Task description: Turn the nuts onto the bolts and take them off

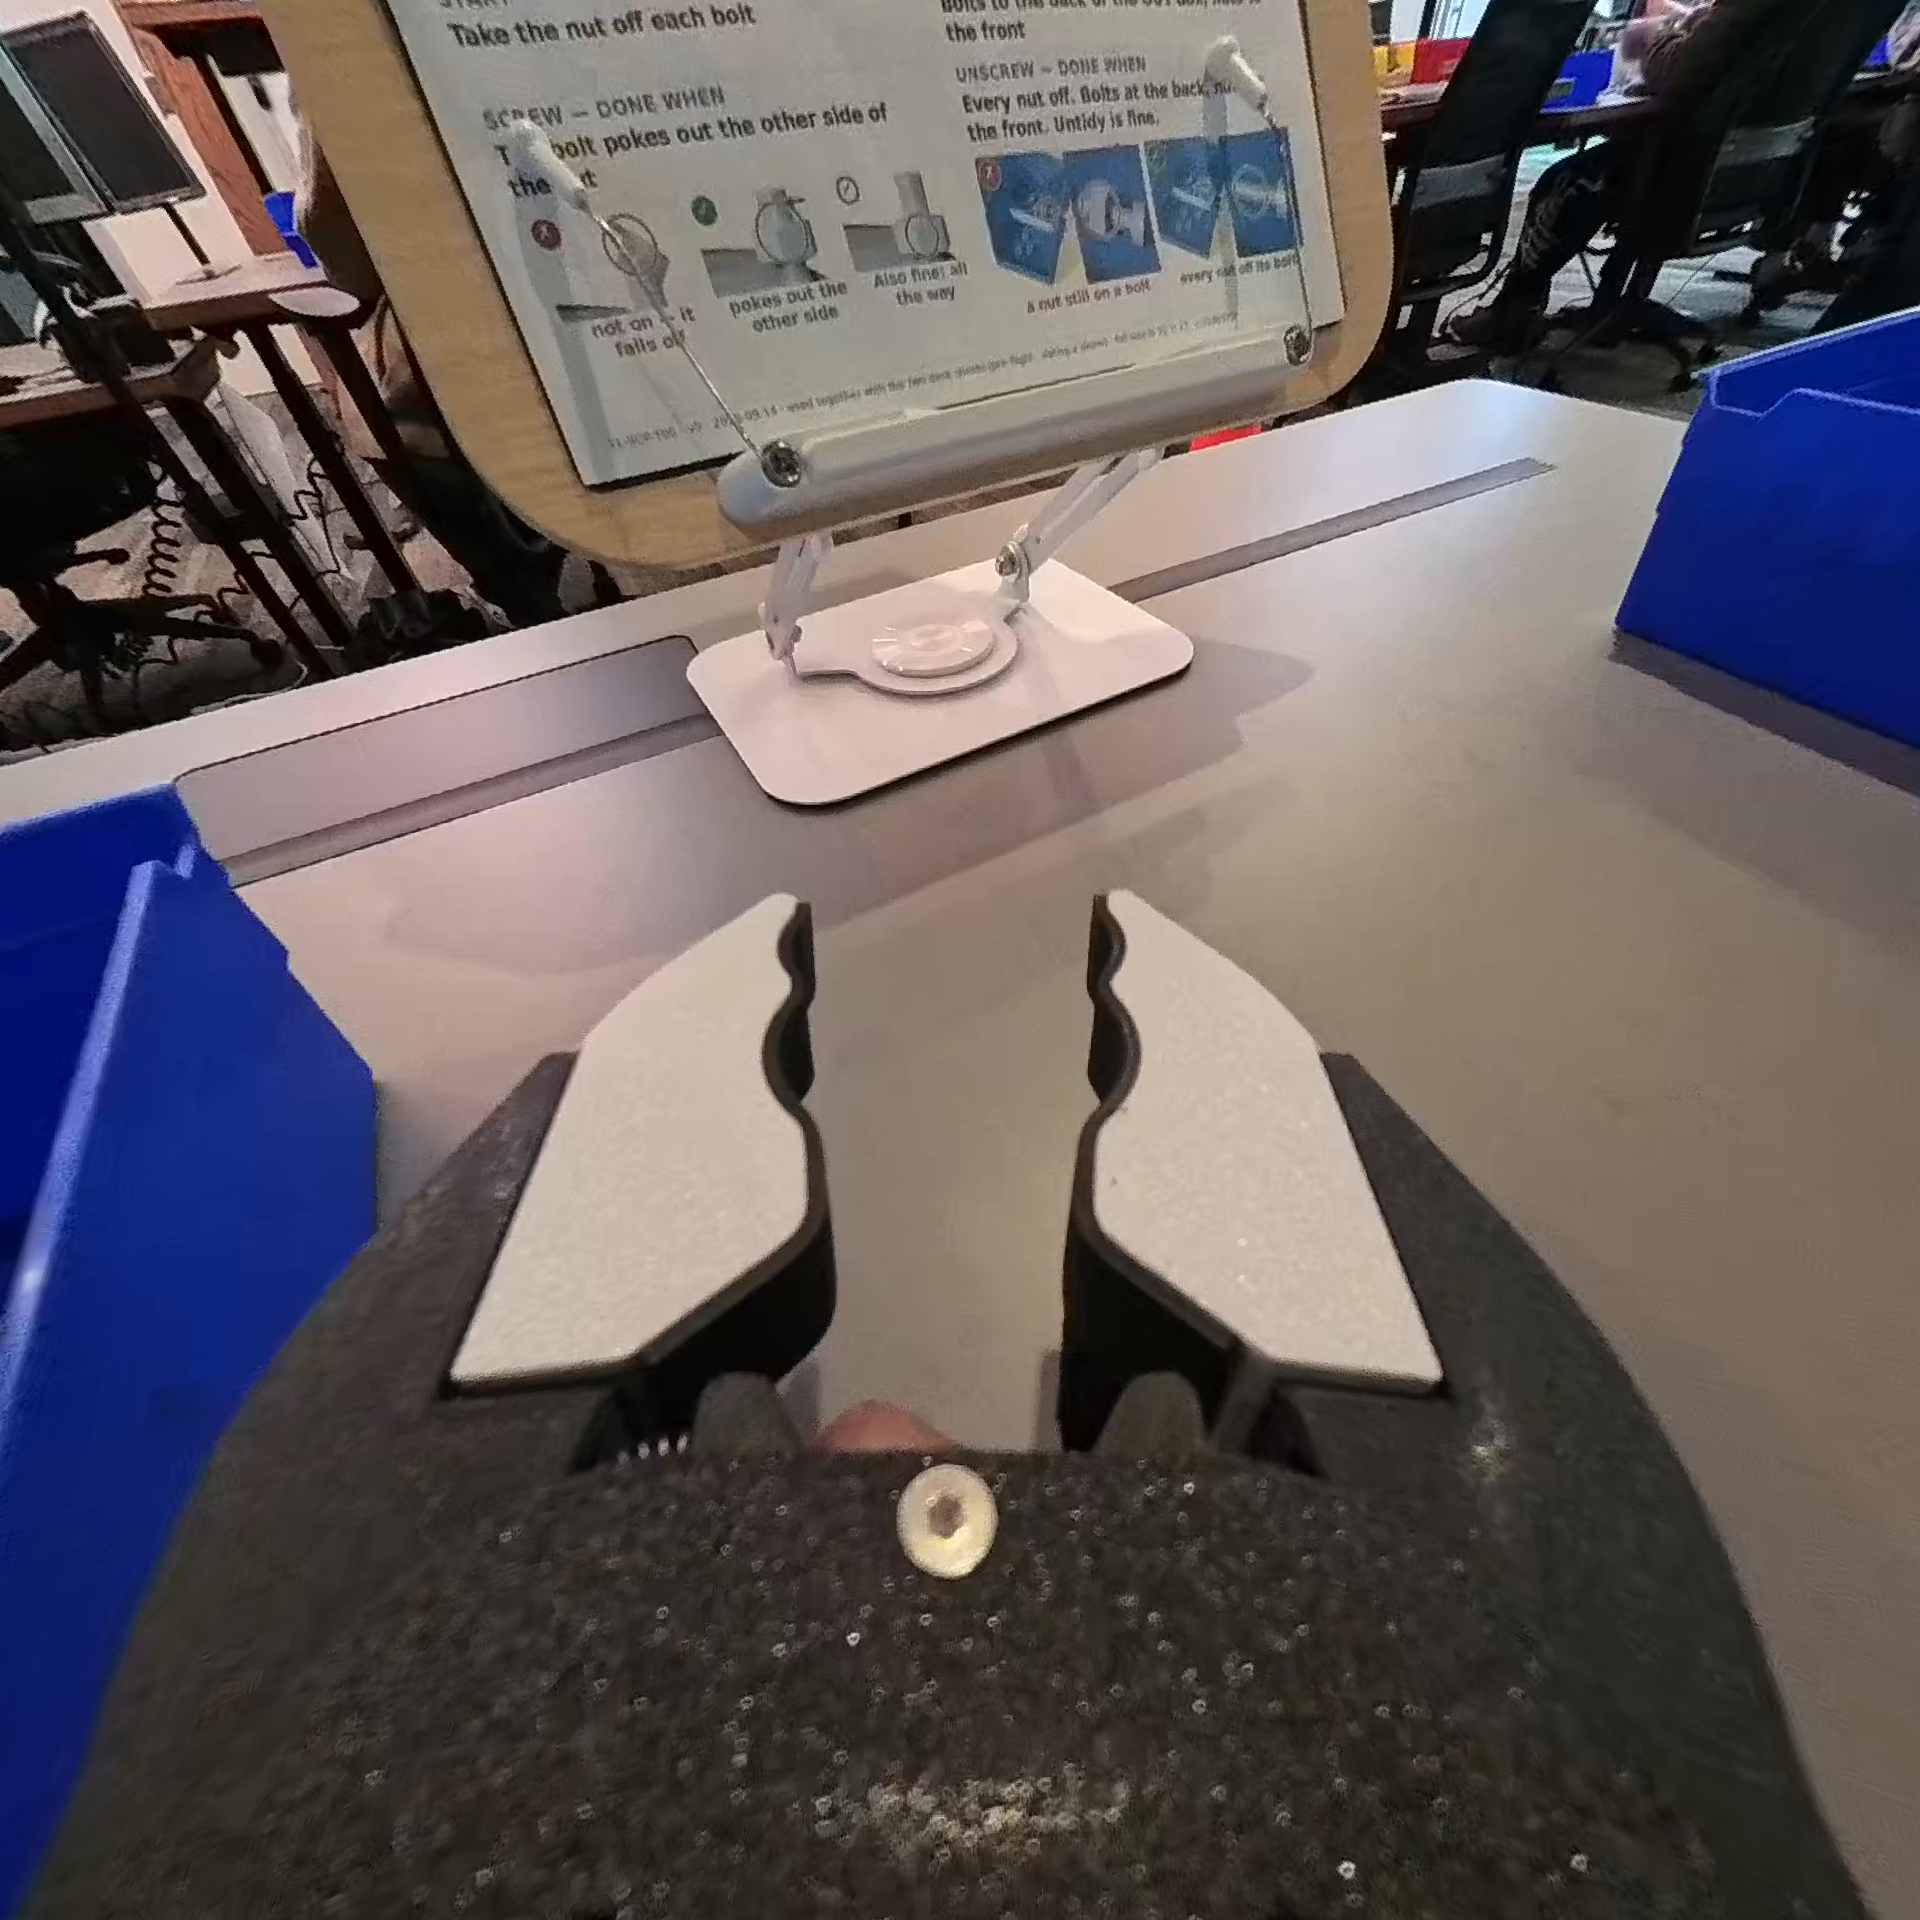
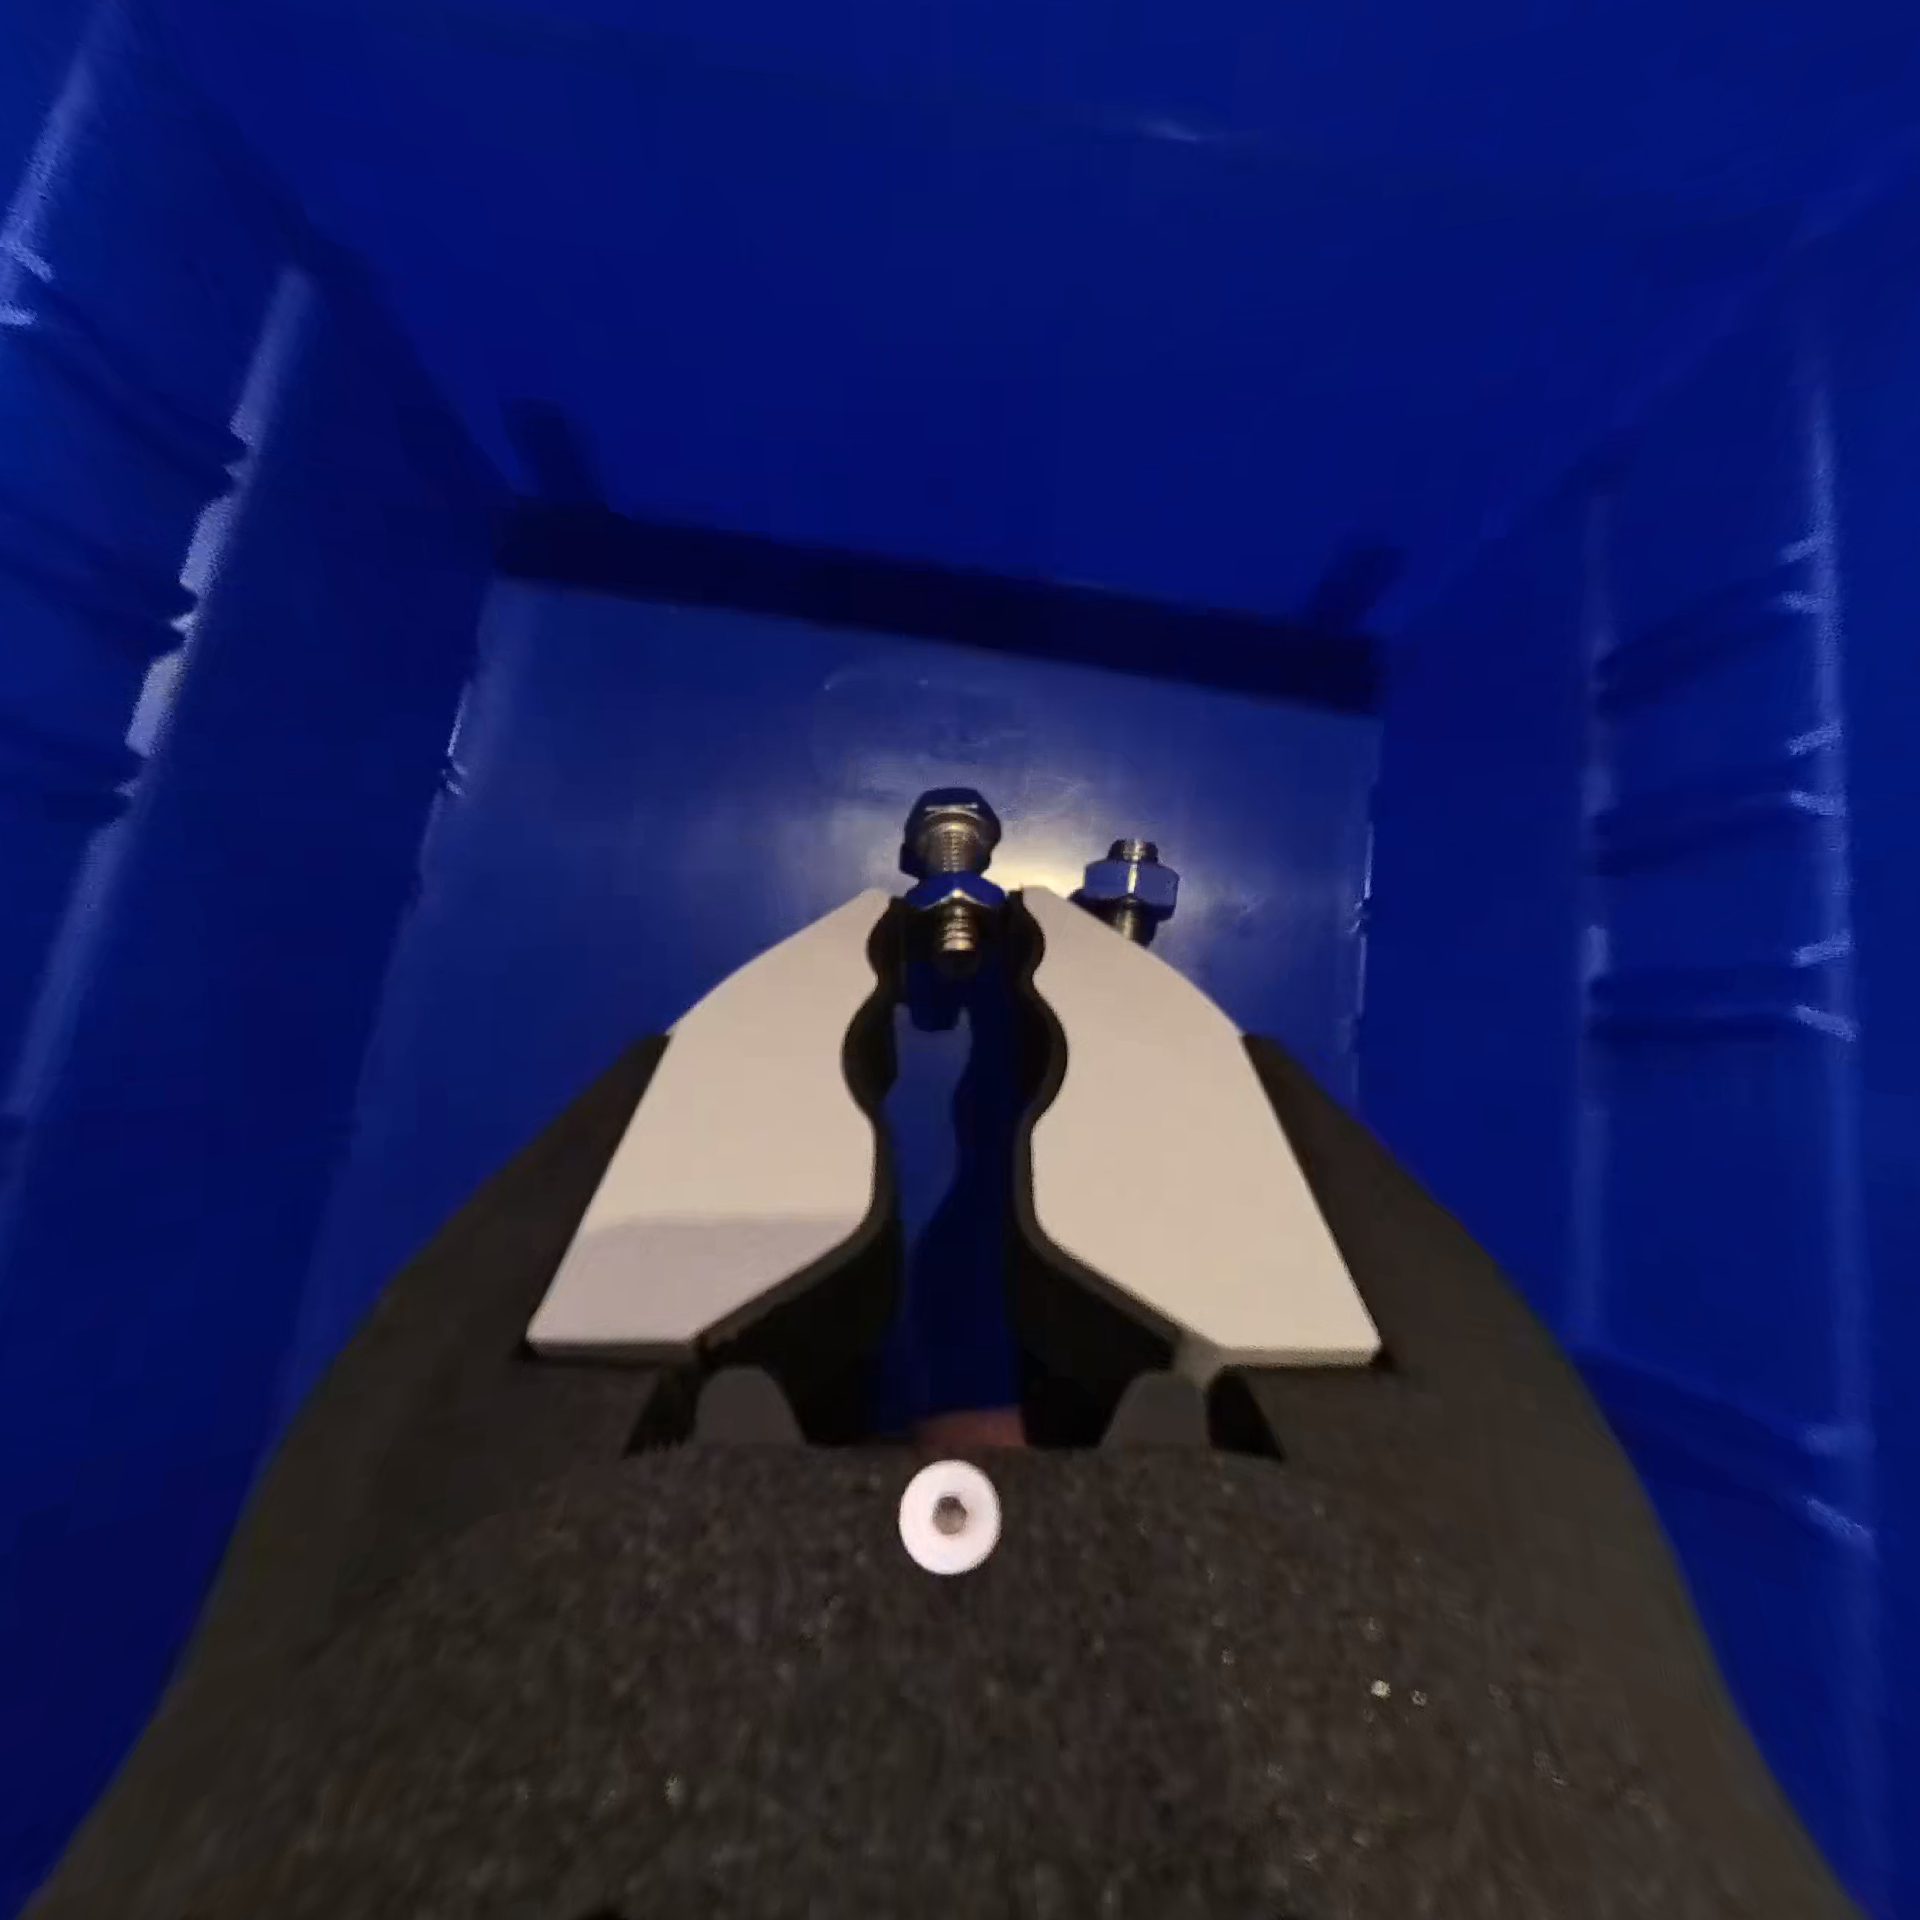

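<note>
Grey counter fills the left wrist view, with a sign stand ahead and a workroom of desks and chairs behind.

Left hand-held gripper: released, jaws wide apart, nothing between them, hovering over bare counter. One blue bin sits just to its left, another ahead to its right.

Right hand-held gripper: reaching down inside a blue bin. Its tips are closed to a narrow gap around a bolt with a nut on it, seemingly clenched on the nut; full contact cannot be confirmed. A second nutted bolt lies just beyond the right finger.

Judgement: the step in hand is picking an assembled bolt out for unscrewing. To do it well, grip squarely on the nut's flats, lift straight up clear of the neighbouring bolt, and bring it over the counter where the left hand-held gripper can take the bolt.

Only the right view shows the hardware and bin floor; only the left shows the counter, stand and room.
</note>
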`<state>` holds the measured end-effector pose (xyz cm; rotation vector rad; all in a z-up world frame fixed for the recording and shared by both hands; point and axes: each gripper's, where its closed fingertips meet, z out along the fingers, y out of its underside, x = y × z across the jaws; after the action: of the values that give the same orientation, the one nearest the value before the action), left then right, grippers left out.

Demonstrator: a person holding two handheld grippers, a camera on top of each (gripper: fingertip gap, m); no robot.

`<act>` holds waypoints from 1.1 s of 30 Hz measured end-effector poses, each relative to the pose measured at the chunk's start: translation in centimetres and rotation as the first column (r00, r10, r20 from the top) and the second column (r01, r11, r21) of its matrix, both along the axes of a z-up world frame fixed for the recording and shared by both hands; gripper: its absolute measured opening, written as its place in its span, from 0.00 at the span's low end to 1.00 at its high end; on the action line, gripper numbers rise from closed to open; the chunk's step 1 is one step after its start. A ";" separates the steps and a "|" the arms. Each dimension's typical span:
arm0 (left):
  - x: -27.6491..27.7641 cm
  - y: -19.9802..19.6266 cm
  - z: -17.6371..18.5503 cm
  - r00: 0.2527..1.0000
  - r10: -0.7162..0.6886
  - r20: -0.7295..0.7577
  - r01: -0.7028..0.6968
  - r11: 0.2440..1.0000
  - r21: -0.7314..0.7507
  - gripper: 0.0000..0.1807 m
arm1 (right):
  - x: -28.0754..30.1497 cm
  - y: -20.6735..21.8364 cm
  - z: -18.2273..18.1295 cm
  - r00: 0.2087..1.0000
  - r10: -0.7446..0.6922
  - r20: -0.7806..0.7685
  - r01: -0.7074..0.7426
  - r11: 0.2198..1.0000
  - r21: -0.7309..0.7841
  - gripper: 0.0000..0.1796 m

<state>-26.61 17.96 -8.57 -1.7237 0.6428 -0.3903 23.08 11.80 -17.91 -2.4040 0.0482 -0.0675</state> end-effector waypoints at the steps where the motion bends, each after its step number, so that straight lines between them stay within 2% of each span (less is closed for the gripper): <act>1: 0.1 0.0 -0.1 1.000 -0.003 -0.002 0.003 1.000 -0.003 0.28 | -0.1 -0.2 -0.1 1.000 0.005 -0.003 -0.005 1.000 -0.025 0.10; 3: 0.3 0.0 -0.6 1.000 -0.012 -0.013 0.012 1.000 -0.013 0.28 | -0.4 -1.0 -0.9 1.000 0.024 -0.018 -0.025 0.994 -0.108 0.11; 7: 0.7 -0.1 -1.5 0.999 -0.026 -0.024 0.025 0.999 -0.043 0.28 | -0.9 -1.6 -0.9 0.997 0.041 -0.071 -0.051 0.987 -0.151 0.11; 10: 1.1 -0.4 -1.8 0.999 -0.042 -0.002 0.042 0.996 -0.074 0.28 | -1.2 -2.1 -0.1 0.995 0.059 -0.082 -0.071 0.985 -0.159 0.25; 12: 1.3 -0.6 -1.6 0.998 -0.057 0.032 0.060 0.993 -0.104 0.29 | -1.0 -2.1 2.9 0.999 0.026 -0.042 -0.029 0.997 -0.065 0.28; 15: 1.7 -1.0 -1.6 0.994 -0.088 0.064 0.097 0.984 -0.150 0.31 | -4.3 -1.9 10.9 0.999 0.039 0.020 -0.042 0.971 0.234 0.29; 18: 2.0 -1.2 -2.1 0.992 -0.099 0.084 0.115 0.969 -0.219 0.35 | -12.1 -2.9 18.3 0.988 0.143 0.062 -0.155 0.854 0.498 0.27; 20: 2.2 -1.3 -2.5 0.991 -0.094 0.099 0.118 0.956 -0.269 0.37 | -18.4 -3.4 20.9 0.964 0.264 0.035 -0.229 0.757 0.612 0.24; 22: 2.2 -1.1 -2.7 0.992 -0.088 0.091 0.111 0.952 -0.287 0.37 | -24.5 -3.3 20.7 0.919 0.394 -0.020 -0.287 0.704 0.650 0.24; 24: 2.4 -1.1 -3.0 0.992 -0.103 0.073 0.120 0.946 -0.301 0.35 | -29.7 -2.6 18.3 0.870 0.489 -0.060 -0.342 0.687 0.642 0.26; 26: 2.5 -1.4 -2.6 0.987 -0.111 0.119 0.143 0.940 -0.310 0.25 | -33.6 -1.5 15.0 0.830 0.555 -0.061 -0.418 0.690 0.591 0.26; 29: 2.2 -1.7 -1.9 0.982 -0.101 0.160 0.146 0.943 -0.301 0.30 | -35.5 -0.6 11.5 0.819 0.573 0.031 -0.508 0.699 0.504 0.29; 31: 2.0 -2.0 -1.7 0.986 -0.093 0.140 0.132 0.944 -0.301 0.35 | -36.0 -0.6 11.0 0.807 0.590 0.011 -0.508 0.685 0.522 0.26; 33: 1.8 -2.4 -1.6 0.991 -0.086 0.107 0.114 0.950 -0.292 0.34 | -36.3 -0.6 10.1 0.791 0.610 -0.042 -0.507 0.692 0.514 0.26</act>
<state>-24.83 15.57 -10.15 -1.9495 0.6289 -0.6628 -13.23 11.21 -7.77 -1.8163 -0.5260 0.4442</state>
